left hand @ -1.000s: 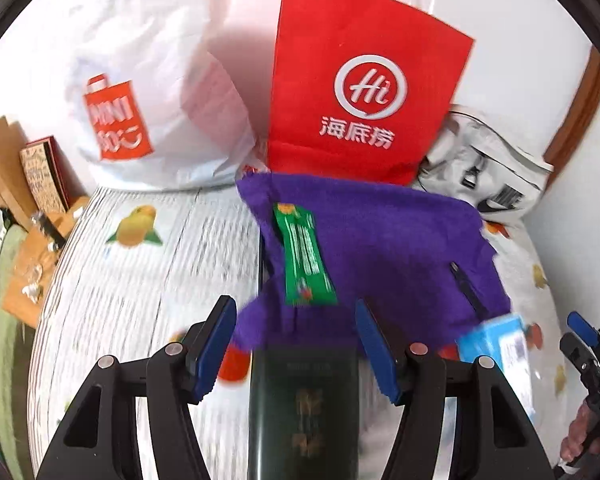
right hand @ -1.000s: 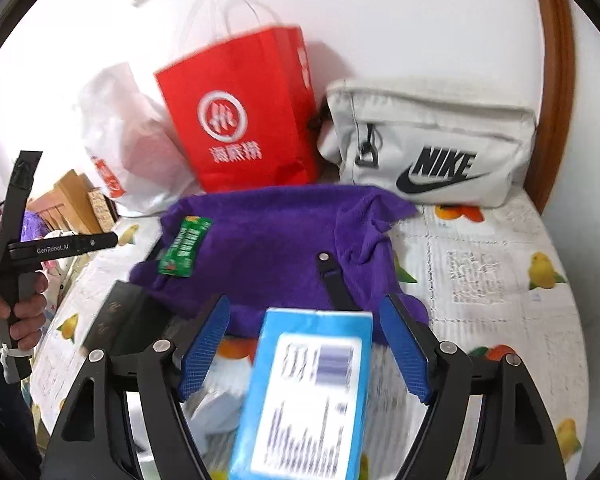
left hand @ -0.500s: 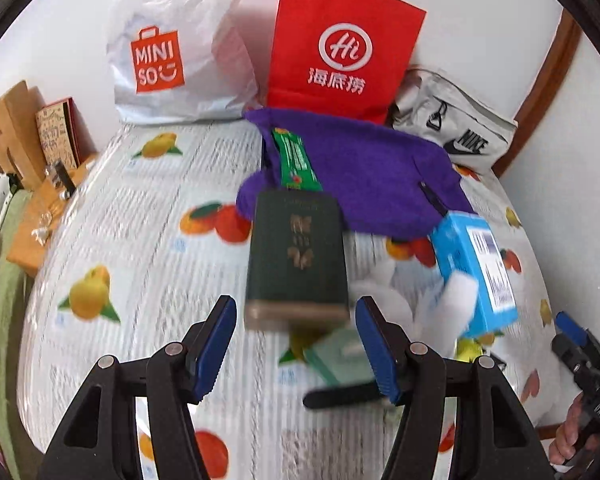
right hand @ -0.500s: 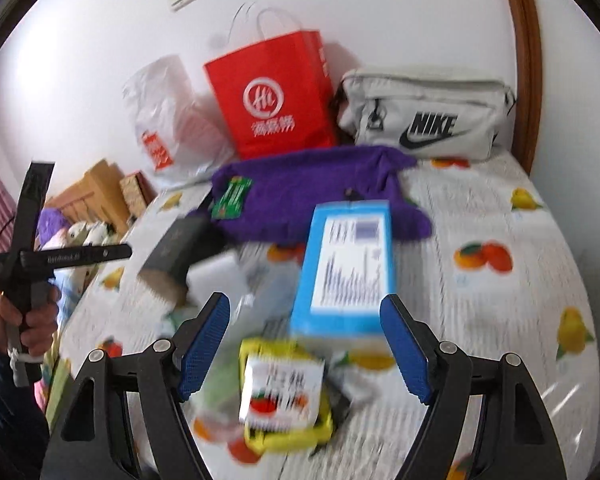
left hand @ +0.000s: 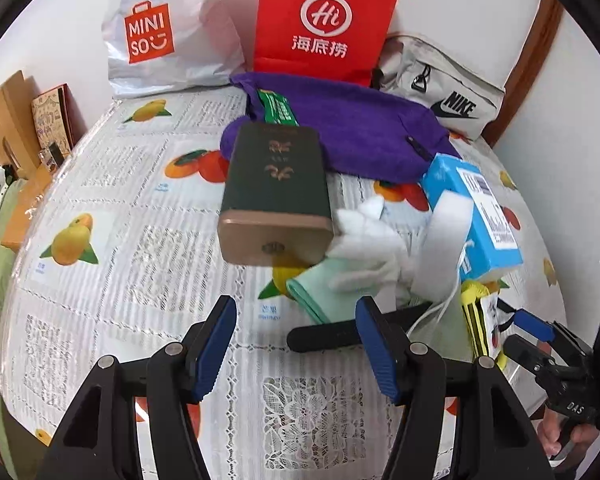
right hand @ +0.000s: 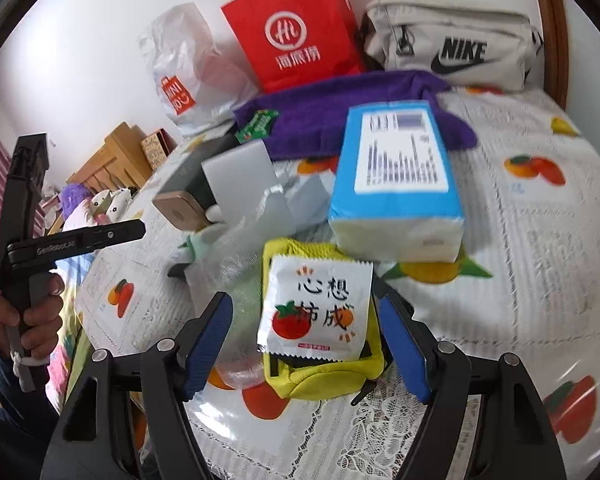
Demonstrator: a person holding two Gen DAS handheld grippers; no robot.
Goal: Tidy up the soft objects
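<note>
At centre frame, soft objects are seen unsorted on the table (left hand: 100, 184): purple towel (left hand: 352, 128), tissue pack (right hand: 396, 184), yellow pouch (right hand: 320, 376). Left hand-held gripper (left hand: 296, 344) and right hand-held gripper (right hand: 306, 344) are held open, empty; sorting is judged unstarted.

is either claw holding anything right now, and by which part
Nothing is held. The left claw is open over bare tablecloth. The right claw is open around the yellow pouch, pads not touching it.
</note>
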